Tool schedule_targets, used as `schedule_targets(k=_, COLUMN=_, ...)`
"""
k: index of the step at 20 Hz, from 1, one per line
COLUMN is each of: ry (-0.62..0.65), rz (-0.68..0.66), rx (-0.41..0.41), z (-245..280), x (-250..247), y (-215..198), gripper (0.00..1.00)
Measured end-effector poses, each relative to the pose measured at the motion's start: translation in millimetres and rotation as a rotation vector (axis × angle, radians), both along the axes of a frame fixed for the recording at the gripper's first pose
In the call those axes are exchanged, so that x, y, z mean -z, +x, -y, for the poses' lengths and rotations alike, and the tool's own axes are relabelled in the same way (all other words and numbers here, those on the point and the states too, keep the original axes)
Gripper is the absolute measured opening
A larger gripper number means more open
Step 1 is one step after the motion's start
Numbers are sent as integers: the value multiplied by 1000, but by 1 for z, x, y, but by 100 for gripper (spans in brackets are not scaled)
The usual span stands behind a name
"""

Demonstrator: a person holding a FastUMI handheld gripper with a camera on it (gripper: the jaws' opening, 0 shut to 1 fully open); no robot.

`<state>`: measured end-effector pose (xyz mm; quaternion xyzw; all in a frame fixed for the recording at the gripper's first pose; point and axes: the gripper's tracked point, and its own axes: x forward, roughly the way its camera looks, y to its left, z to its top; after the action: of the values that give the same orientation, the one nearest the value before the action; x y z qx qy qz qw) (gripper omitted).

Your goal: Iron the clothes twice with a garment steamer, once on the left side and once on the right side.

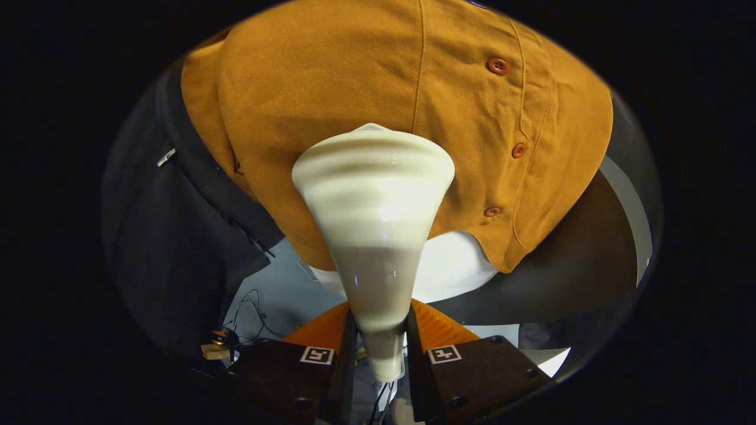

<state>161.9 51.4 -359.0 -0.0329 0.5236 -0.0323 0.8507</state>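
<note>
The tool (381, 339) grips the narrow neck of a cream, cone-shaped plastic garment steamer (373, 218), both fingers pressed on its sides. The steamer's long axis runs straight ahead, its wide head meeting the mustard-brown buttoned fabric jacket (331, 77) hanging directly beyond. The button placket (518, 150) lies to the right of the head. A dark garment (171, 236) hangs left. No containers appear.

A recording booth set up for garment care is shown. A mustard button-up jacket (366, 77) is hung beside a dark garment (177, 236), a pale backdrop (277, 295) is seen behind them, and loose cables (251, 313) are left below.
</note>
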Motion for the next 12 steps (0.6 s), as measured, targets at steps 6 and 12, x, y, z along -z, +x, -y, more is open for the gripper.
schedule_targets(k=6, ry=0, rz=164, rx=-10, z=6, x=-53, y=27, gripper=43)
schedule_targets(k=12, ry=11, rz=411, rx=-26, z=15, x=-140, y=56, gripper=42)
